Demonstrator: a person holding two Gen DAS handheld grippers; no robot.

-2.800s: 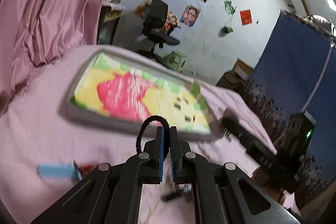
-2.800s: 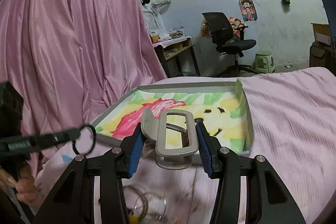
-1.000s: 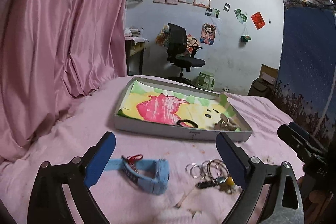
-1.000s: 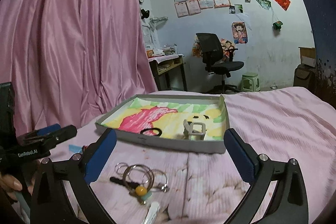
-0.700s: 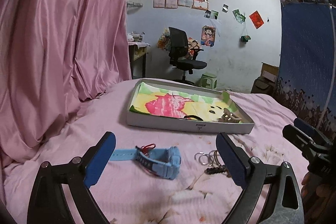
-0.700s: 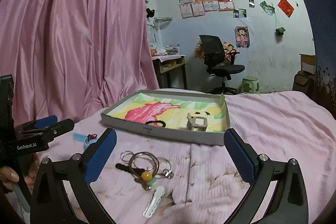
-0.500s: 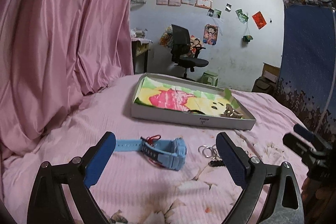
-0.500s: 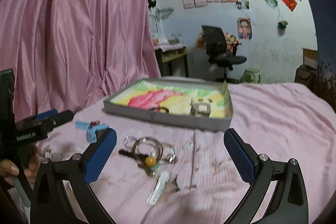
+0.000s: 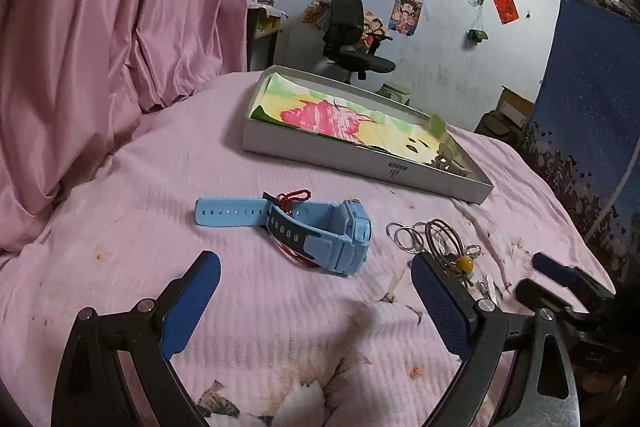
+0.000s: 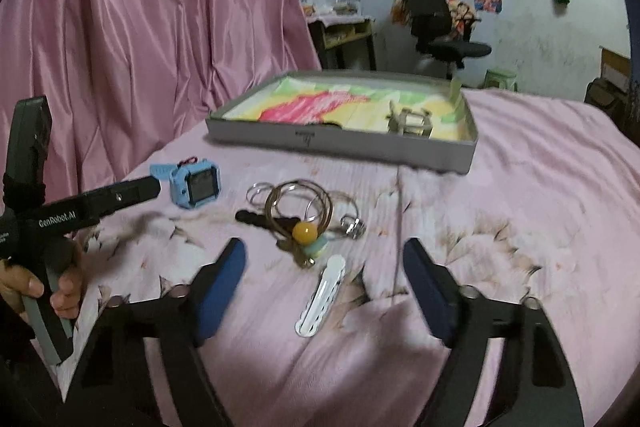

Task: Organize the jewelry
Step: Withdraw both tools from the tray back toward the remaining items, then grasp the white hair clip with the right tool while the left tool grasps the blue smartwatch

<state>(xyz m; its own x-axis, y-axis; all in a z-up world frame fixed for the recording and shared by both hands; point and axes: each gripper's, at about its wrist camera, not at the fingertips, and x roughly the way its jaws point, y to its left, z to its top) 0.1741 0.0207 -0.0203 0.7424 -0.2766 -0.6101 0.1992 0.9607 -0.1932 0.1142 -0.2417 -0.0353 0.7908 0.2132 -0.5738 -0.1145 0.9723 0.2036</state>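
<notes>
A light blue watch (image 9: 320, 231) lies on the pink bedspread just ahead of my left gripper (image 9: 316, 279), which is open and holds nothing. Right of the watch lies a tangle of metal rings with a yellow bead (image 9: 440, 243). In the right wrist view the rings (image 10: 304, 211) and a white hair clip (image 10: 322, 295) lie in front of my right gripper (image 10: 324, 259), open and empty, with the clip between its fingers' line. The grey tray (image 10: 340, 143) with a colourful lining holds a grey claw clip (image 10: 410, 121). The tray (image 9: 360, 163) is beyond the watch.
A pink curtain (image 9: 100, 27) hangs on the left. A person's hand (image 10: 36, 287) holds the left gripper's handle. An office chair (image 9: 352, 35) and a desk stand far behind the bed. A blue cloth (image 9: 592, 87) stands at the right.
Both grippers let go of the black hair tie and the claw clip into the tray, opened wide, drew back and came down toward the watch, rings and hair clip.
</notes>
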